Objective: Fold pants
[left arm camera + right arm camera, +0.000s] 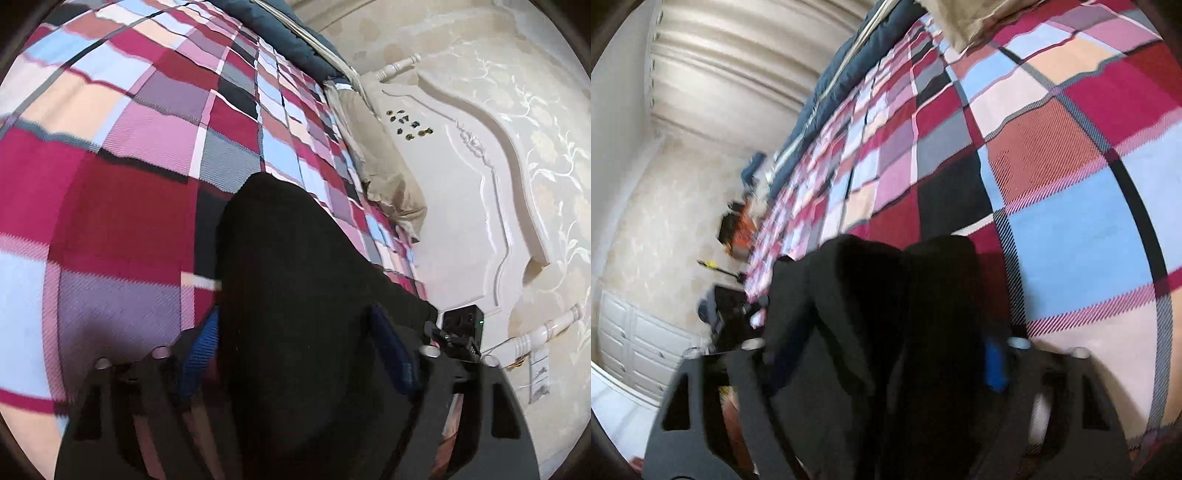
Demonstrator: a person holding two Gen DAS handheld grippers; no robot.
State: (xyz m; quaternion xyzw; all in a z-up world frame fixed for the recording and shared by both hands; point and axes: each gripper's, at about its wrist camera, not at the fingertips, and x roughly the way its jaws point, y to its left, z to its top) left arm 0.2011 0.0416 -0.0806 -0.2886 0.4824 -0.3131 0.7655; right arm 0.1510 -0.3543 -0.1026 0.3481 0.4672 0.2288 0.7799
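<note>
**Two grippers, one pair of black pants, mid-fold over a plaid bedspread**

Two handheld grippers are each carrying a part of the same garment. Item: black pants (pixel 295 295), draped across both tools and hanging above the plaid bedspread (pixel 140 147), toward the side of the bed nearest the cameras.

Left gripper (pixel 299 354): fingers are standing about half apart, blue pads (pixel 201 350) showing at either side, with a thick bundle of black cloth filling the gap. Whether the pads are actually pressing the cloth cannot be told, since the fabric is covering the contact.

Right gripper (pixel 886 354): likewise half apart, one blue pad (pixel 995 365) visible on the right; two folded lobes of the pants (pixel 905 314) are rising between the fingers. Firmness of grip again cannot be told.

Governing relation: the cloth is lying forward of both sets of fingers, along the line each one points, with the garment's long axis probably running across from one gripper to the other. Neither hand appears nearer. The coming move looks likely to be a lowering onto the bedspread, which is stretching ahead towards the tan pillow (pixel 384 177) and white headboard (pixel 461 206).

Hazard, judged: a loose bundle may be slipping out unevenly.
</note>
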